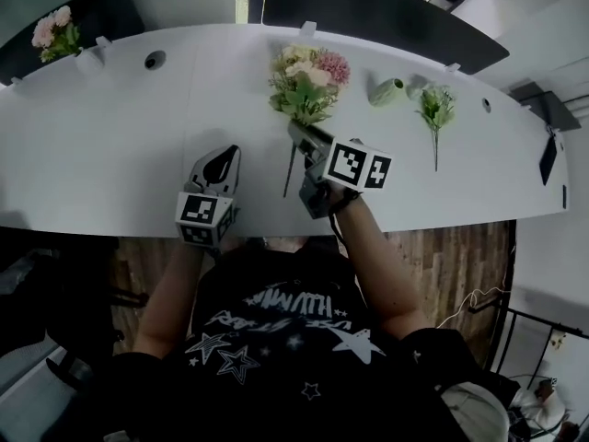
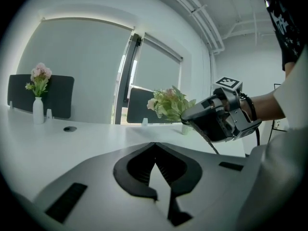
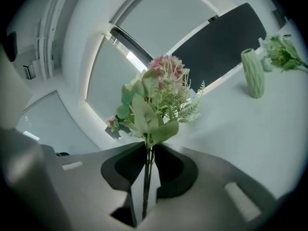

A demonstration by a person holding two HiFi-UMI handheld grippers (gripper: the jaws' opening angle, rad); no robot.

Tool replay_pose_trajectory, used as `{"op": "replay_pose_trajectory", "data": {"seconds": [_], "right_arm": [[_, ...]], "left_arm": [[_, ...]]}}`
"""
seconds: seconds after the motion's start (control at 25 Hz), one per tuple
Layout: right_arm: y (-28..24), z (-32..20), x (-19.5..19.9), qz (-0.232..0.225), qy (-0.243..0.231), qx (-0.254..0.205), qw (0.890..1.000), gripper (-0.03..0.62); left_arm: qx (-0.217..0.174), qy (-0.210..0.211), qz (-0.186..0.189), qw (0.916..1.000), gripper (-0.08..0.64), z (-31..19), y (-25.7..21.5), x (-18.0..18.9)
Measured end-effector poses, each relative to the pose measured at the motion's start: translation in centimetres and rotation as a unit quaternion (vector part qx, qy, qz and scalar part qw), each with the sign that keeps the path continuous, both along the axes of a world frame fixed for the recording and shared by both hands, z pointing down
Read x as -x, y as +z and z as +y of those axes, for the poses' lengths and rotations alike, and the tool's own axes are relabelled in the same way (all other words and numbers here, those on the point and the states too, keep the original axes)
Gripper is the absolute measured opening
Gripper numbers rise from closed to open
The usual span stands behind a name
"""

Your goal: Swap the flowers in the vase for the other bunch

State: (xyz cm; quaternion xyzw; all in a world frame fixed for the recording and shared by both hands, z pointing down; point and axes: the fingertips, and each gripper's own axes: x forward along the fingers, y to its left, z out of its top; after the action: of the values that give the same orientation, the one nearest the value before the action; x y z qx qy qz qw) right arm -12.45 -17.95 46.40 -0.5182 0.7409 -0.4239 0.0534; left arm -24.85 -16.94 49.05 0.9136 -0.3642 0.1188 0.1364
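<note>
A bunch of pink and cream flowers with green leaves (image 1: 306, 81) is lifted above the white table (image 1: 110, 136). My right gripper (image 1: 299, 136) is shut on its thin stems (image 3: 146, 177), and the blooms (image 3: 161, 93) rise in front of the jaws. The ribbed green vase (image 1: 387, 91) stands upright and empty to the right (image 3: 253, 73). Beside it a green sprig (image 1: 435, 109) lies on the table (image 3: 283, 52). My left gripper (image 1: 224, 160) hovers near the table's front edge, shut with nothing between its jaws (image 2: 155, 146); it looks toward the right gripper (image 2: 219, 117).
A small white vase with pink flowers (image 1: 55, 33) stands at the far left of the table (image 2: 38, 93). Dark chairs (image 1: 368, 12) stand behind the table. A round cable hole (image 1: 155, 60) is in the tabletop. The person's body is at the table's front edge.
</note>
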Motion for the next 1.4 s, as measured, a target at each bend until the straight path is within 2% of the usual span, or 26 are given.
{"op": "replay_pose_trajectory", "data": {"seconds": [0.08,0.24,0.36,0.6,0.8,0.92,1.04,1.32,1.4], "right_arm": [[-1.3,0.2,-2.0,-0.002,0.020,-0.026,0.999,0.058],[-4.0,0.5,-5.3,0.022,0.041,-0.085,0.995,0.058],[-5.0,0.9,-8.2,0.032,0.052,-0.097,0.993,0.058],[-7.4,0.9,-17.6,0.030,0.069,-0.114,0.991,0.058],[-7.9,1.0,-19.0,0.023,0.078,-0.134,0.988,0.058],[-9.9,0.7,-22.9,0.021,0.084,-0.160,0.983,0.059],[-11.9,0.4,-27.3,0.017,0.091,-0.180,0.979,0.058],[-12.2,-0.4,-28.7,0.017,0.105,-0.212,0.971,0.060],[-12.5,-1.5,-30.4,0.016,0.110,-0.220,0.969,0.060]], "left_arm": [[-0.010,0.015,-0.004,0.9998,0.008,0.2,-0.5,-1.5],[-0.025,0.029,0.004,0.9993,0.008,0.7,-0.8,-3.4],[-0.023,0.023,-0.007,0.9994,0.008,0.4,-0.9,-5.2],[-0.032,0.032,-0.015,0.9989,0.008,-0.8,-3.2,-13.4],[-0.057,0.032,-0.001,0.9979,0.008,-0.8,-3.2,-14.2],[-0.077,0.045,-0.014,0.9959,0.008,-0.9,-4.4,-17.7],[-0.080,0.040,-0.027,0.9956,0.008,-1.4,-5.9,-21.4],[-0.067,0.057,-0.023,0.9959,0.009,-1.6,-3.3,-23.8],[-0.059,0.070,-0.026,0.9955,0.027,-2.5,-2.9,-26.1]]}}
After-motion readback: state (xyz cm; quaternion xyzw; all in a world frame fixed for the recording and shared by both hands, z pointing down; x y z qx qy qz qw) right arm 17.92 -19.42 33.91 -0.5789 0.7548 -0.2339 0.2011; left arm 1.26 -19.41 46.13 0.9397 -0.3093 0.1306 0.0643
